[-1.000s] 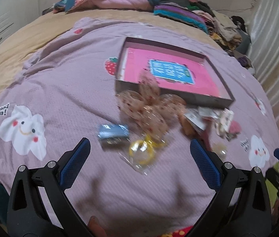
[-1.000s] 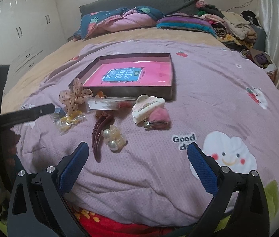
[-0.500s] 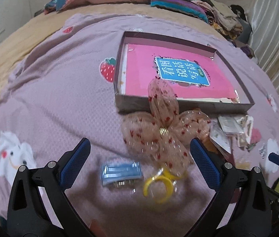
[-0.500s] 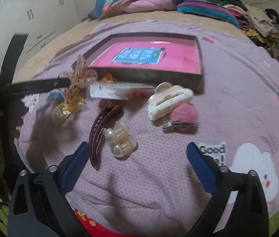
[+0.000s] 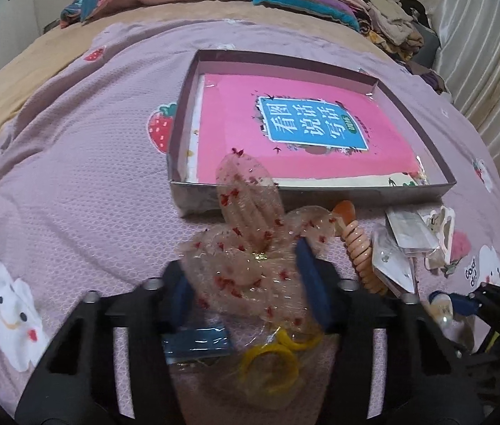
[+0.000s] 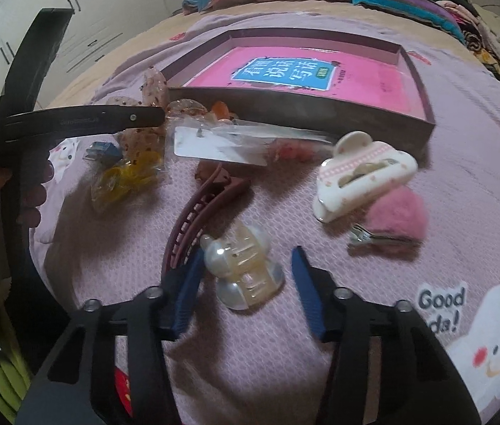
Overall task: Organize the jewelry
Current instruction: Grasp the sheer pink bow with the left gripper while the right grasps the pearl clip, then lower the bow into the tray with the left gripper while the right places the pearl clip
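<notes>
Hair accessories lie on a lilac blanket before a shallow brown box (image 5: pixel 423 193) holding a pink book (image 5: pixel 299 124). My left gripper (image 5: pixel 251 288) is half closed around a sheer peach bow with red specks (image 5: pixel 246 265); its blue pads sit at the bow's two sides, firm contact unclear. A yellow ring in plastic (image 5: pixel 267 361) and a blue packet (image 5: pixel 196 343) lie just under it. My right gripper (image 6: pixel 246 283) is open around a pearl and cream claw clip (image 6: pixel 241 265), not touching it. A maroon clip (image 6: pixel 200 216) lies beside it.
A white-pink claw clip (image 6: pixel 363 177), a pink fuzzy clip (image 6: pixel 397 217), a carded clip in plastic (image 6: pixel 221 145) and an orange coil tie (image 5: pixel 358 251) lie near the box front. Pillows and folded clothes (image 5: pixel 384 17) line the far edge of the bed.
Both grippers moved forward and down. The left one narrowed around the peach bow. The right one narrowed and now brackets the pearl claw clip.
</notes>
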Action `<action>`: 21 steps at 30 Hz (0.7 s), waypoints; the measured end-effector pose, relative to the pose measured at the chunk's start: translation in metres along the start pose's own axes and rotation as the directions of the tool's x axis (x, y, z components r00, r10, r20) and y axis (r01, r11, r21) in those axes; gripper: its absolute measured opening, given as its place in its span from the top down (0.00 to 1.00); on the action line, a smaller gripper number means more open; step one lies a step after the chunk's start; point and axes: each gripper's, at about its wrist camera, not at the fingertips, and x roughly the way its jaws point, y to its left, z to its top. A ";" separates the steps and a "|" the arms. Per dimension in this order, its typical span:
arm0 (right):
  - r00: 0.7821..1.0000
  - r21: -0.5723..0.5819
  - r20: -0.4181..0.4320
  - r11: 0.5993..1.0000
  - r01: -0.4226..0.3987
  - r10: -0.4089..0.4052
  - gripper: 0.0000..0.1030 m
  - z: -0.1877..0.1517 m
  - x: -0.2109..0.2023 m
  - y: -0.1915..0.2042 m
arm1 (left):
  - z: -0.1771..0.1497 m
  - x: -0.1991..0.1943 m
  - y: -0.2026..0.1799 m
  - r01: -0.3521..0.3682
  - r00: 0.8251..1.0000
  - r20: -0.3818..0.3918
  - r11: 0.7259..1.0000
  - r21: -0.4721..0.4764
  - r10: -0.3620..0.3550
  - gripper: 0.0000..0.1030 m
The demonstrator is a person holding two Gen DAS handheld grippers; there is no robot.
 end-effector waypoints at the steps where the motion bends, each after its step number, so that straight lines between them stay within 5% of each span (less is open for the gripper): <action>1: 1.000 -0.001 0.003 1.000 0.002 -0.002 0.60 0.001 0.000 0.000 | 0.000 0.000 -0.001 0.008 1.000 -0.001 1.000 0.005 -0.008 0.70; 3: 1.000 -0.002 0.018 1.000 -0.001 0.001 0.60 -0.002 -0.003 0.000 | -0.001 -0.004 -0.003 0.013 1.000 0.013 1.000 0.013 -0.013 0.85; 6: 0.999 0.017 0.038 1.000 -0.002 0.002 0.60 -0.004 -0.009 -0.003 | 0.000 -0.015 -0.005 0.018 0.999 0.040 1.000 0.022 -0.019 0.91; 21: 0.976 0.133 0.208 0.991 0.032 -0.059 0.60 0.006 -0.078 -0.040 | 0.034 -0.066 -0.003 0.045 0.985 0.169 0.999 0.001 -0.045 0.92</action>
